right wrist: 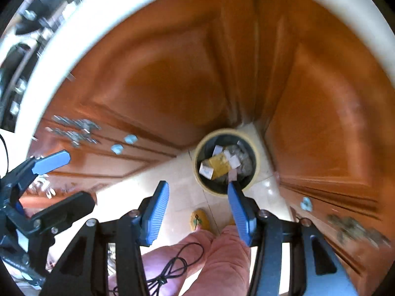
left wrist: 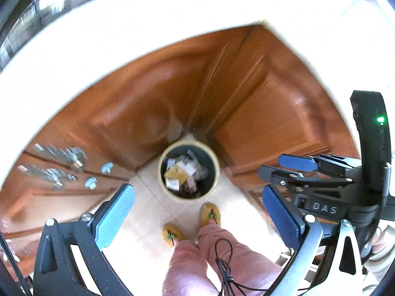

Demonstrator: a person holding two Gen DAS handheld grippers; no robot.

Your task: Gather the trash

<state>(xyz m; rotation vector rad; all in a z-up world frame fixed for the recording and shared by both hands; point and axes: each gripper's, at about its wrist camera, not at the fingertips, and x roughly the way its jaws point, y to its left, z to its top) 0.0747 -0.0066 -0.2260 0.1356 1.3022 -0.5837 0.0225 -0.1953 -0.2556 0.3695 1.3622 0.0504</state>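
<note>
Bin sits on the floor in the corner of the wood cabinets, w/ trash inside: papers & wrappers. Left gripper is high over it, jaws wide apart, nothing btwn them. Right gripper is up high too, jaws apart, empty. Person's pink legs & yellow slippers are just by the bin. A black cord hangs by the legs.
</note>
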